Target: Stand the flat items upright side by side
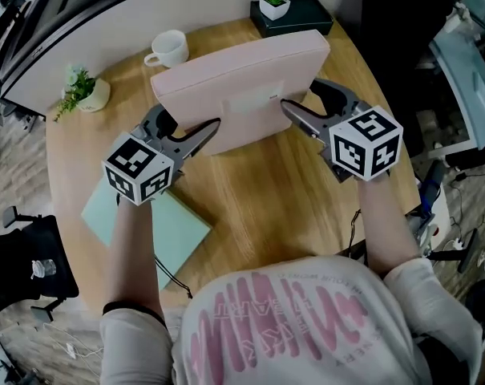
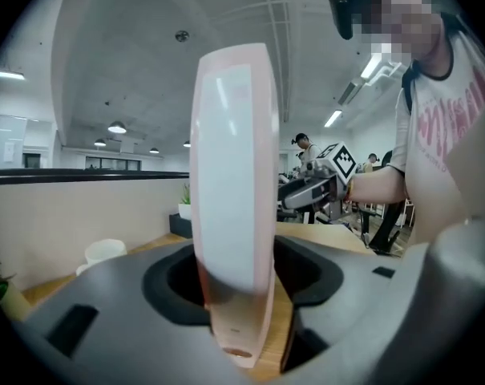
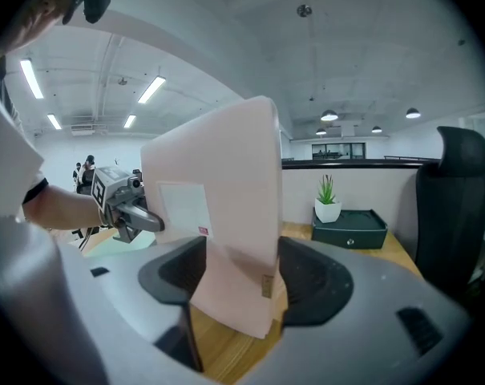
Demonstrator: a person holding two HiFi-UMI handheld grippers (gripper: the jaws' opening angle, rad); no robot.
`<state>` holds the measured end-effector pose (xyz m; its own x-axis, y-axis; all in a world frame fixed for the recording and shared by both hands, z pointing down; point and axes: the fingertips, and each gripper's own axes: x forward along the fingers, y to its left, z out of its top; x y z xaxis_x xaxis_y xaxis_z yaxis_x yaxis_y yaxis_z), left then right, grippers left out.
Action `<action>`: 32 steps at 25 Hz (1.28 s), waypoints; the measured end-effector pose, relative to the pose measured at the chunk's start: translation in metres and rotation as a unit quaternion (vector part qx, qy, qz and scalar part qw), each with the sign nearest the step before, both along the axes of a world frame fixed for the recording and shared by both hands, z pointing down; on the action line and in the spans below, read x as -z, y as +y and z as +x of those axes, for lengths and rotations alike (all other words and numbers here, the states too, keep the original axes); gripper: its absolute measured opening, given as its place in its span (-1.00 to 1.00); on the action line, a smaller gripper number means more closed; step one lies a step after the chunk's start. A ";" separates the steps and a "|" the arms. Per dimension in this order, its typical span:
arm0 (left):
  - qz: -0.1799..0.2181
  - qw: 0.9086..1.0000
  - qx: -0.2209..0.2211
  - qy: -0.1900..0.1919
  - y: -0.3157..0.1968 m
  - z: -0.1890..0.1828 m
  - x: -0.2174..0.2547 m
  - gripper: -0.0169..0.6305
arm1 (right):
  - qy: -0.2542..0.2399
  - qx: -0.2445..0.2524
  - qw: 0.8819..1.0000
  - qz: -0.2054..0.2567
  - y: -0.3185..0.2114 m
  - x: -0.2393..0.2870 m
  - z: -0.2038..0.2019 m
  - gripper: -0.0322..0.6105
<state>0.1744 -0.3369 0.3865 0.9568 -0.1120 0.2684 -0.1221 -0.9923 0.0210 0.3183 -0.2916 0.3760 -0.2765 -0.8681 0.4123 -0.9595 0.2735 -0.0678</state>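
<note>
The pink flat rectangular case (image 1: 242, 87) stands on edge at upper centre of the frame. It looks stiff, light and smooth, so take it low at both short ends. Your left gripper (image 1: 198, 131) and right gripper (image 1: 298, 104) straddle those ends, jaws slack and not pinching. The mint-green flat case (image 1: 150, 223) lies at lower left. The white cup (image 1: 170, 49) and dark green box (image 1: 294, 16) crowd behind.

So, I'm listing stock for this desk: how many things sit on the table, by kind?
Flat items: 2, pink item and green item
Potted plants: 2
Cups: 1
Dark boxes: 1
Total: 6
</note>
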 end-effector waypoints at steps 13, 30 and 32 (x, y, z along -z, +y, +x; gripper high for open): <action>0.024 0.999 0.036 -0.010 -0.032 -0.006 0.001 -0.09 | -0.009 -0.003 1.000 0.008 -0.019 0.001 -0.010 0.03; 0.013 0.999 0.043 0.018 -0.034 -0.010 0.007 0.02 | -0.015 0.002 1.000 0.012 -0.021 -0.003 -0.011 0.10; 0.013 0.999 0.044 0.021 -0.035 -0.011 0.009 0.02 | -0.017 0.002 1.000 0.010 -0.021 -0.004 -0.011 0.12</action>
<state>0.1629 -0.3717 0.3774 0.9534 -0.2021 0.2241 -0.2079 -0.9781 0.0023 0.3069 -0.3128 0.3798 -0.2928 -0.8747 0.3861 -0.9559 0.2781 -0.0948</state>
